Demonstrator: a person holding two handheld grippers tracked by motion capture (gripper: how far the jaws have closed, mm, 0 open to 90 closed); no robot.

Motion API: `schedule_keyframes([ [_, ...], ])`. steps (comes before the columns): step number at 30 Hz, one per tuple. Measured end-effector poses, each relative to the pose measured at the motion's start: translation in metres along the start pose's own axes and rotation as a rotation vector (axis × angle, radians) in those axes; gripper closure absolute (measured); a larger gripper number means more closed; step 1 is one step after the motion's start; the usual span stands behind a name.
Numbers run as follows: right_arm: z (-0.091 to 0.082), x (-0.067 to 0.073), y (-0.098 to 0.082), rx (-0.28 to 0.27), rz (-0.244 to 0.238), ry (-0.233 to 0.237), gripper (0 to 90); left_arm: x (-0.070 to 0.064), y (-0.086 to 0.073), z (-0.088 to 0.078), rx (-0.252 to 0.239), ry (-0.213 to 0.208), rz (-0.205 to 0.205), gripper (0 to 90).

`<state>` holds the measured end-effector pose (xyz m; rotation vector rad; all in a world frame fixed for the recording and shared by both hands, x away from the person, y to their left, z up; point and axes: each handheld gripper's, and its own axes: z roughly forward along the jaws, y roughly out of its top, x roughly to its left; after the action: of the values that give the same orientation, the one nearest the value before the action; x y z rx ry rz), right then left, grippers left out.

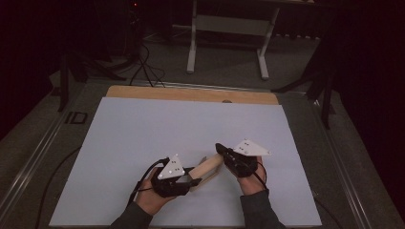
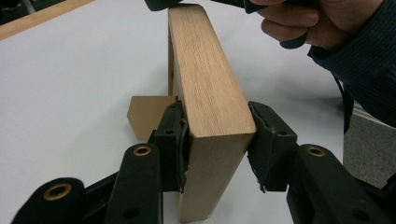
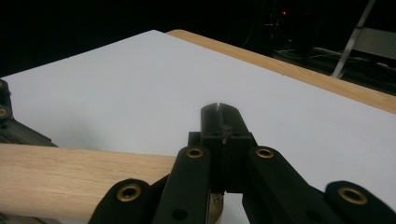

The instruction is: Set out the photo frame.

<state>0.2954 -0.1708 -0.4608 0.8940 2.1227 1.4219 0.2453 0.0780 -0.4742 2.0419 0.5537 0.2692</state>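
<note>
Wood block [image 2: 205,88] gripped above the white worktop [image 1: 143,133], stiff and smooth.
Left tongs [image 2: 217,140] clamp its near end across the faces; right tongs [image 3: 223,128] sit clenched, empty, over its far end.

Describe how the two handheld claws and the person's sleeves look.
Both the left claw and the right claw are black, each topped by a grey three-cornered plate with small dark dots. Brass-coloured rivets stud the jaw links. Black cables trail from them. The sleeves are dark grey ribbed knit.

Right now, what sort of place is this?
Probably a lab or recording studio: a table covered by a white sheet, dark surroundings, cables on the floor, and a metal stand behind.
</note>
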Motion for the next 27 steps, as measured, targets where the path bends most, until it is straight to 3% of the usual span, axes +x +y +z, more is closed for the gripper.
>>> schedule_keyframes([
  [9, 0.000, 0.000, 0.000, 0.000, -0.003, -0.001, 89.9, 0.001, 0.000, 0.000, 0.002, 0.039, -0.008, 59.2],
  [23, -0.002, -0.002, 0.000, 0.006, -0.001, -0.005, 90.0, 0.010, -0.003, 0.001, 0.025, 0.138, -0.060, 50.9],
  [27, -0.002, -0.003, -0.001, 0.009, 0.002, -0.007, 90.0, 0.014, -0.004, 0.002, 0.035, 0.166, -0.093, 49.4],
])
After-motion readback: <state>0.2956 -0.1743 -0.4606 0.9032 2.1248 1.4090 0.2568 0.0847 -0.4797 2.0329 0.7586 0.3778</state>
